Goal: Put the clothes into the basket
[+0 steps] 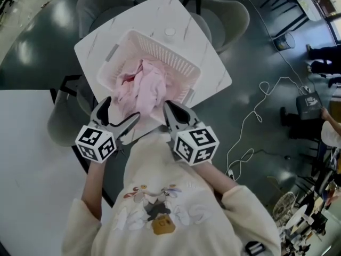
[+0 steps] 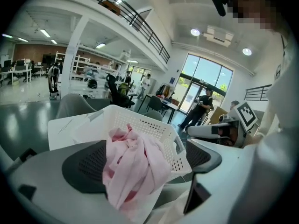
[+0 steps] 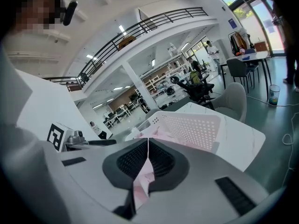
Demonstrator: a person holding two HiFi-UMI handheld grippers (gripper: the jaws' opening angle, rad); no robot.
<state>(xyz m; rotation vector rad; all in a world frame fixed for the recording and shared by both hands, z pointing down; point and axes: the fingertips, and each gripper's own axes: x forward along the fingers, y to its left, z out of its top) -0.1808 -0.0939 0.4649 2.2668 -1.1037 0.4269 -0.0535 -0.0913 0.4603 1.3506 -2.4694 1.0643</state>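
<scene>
Table (image 1: 198, 28): pink clothes (image 1: 144, 87) hang over the near rim of the basket (image 1: 171, 56). Right gripper (image 1: 166, 106) pinches them, left gripper (image 1: 121, 110) gapes around them. Next, probably: lift in, let go.

Overall: bright, even indoor light in all three views.
Sources: round ceiling lamps (image 2: 195, 32) and tall windows (image 2: 205, 78), both seen in the left gripper view.
Glare: pale reflections on the glossy dark floor (image 1: 58, 15) in the head view.
Shadows: soft and shallow on the white table (image 1: 205, 52).
Distortion: strong fisheye bending in both gripper views, with black corners.
Focus: the pink clothes (image 2: 135, 167) close to the lens are slightly soft; the hall behind is sharper.
</scene>
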